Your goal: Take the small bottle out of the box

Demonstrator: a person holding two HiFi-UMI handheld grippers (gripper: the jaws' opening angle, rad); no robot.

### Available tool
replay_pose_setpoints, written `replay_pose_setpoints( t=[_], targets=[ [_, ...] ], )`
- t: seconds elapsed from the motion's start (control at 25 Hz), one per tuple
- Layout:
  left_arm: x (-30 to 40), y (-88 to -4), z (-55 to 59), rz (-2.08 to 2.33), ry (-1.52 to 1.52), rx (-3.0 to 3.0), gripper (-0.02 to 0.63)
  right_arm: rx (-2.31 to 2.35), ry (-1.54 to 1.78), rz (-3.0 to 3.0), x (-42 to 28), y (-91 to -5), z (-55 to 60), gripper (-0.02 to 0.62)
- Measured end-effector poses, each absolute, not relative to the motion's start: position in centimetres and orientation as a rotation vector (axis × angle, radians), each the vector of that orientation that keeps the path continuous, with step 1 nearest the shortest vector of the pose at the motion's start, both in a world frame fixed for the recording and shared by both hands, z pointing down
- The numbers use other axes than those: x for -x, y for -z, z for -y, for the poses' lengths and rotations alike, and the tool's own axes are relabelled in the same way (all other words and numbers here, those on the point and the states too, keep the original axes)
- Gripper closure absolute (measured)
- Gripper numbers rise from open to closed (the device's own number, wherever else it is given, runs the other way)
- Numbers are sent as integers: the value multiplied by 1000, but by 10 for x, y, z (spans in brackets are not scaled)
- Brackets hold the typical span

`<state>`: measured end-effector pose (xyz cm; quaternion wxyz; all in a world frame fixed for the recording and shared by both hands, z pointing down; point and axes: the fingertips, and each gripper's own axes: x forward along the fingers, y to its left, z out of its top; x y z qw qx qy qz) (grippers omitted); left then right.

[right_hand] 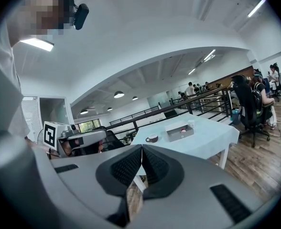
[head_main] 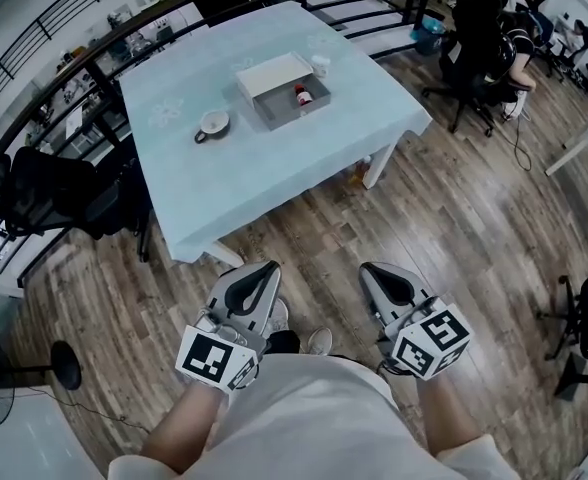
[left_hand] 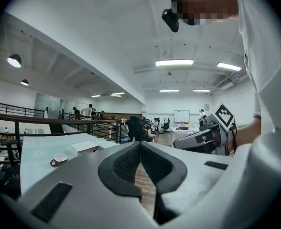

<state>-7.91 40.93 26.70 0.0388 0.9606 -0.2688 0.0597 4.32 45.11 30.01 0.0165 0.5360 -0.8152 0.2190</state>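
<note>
Floor: brown wood-plank floor point(head_main: 454, 228).
Table: square table under a pale blue cloth point(head_main: 204, 168), on white legs.
Railing: black metal bar railing point(head_main: 44, 23) beyond the table's far edges.
Seating: black office chair point(head_main: 49, 193) by the table's left edge.
Light: long white ceiling strip lamps point(left_hand: 174, 62).

One square desk point(head_main: 189, 183) under a pale blue cloth fills the upper middle of the head view. It carries one open grey rectangular box point(head_main: 286, 116), one flat white lid point(head_main: 272, 71) along that box's upper left side, one small red-capped bottle point(head_main: 302, 95) inside the box, one white mug point(head_main: 213, 123) to the box's left and one small white cup point(head_main: 321, 64) at its upper right. At the bottom of the frame are two grey claws, the left claw point(head_main: 264, 271) and the right claw point(head_main: 374, 273), and three black office chairs point(head_main: 64, 193) show plainly, at the left edge, upper right and right edge.
</note>
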Motion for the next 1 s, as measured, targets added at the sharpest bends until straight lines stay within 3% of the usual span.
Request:
replay_pose_setpoints(
  t=[1.0],
  targets=[
    [64, -292, -271, 822, -182, -2908, 584, -1615, -724, 2505, -55, -324, -317, 572]
  ],
)
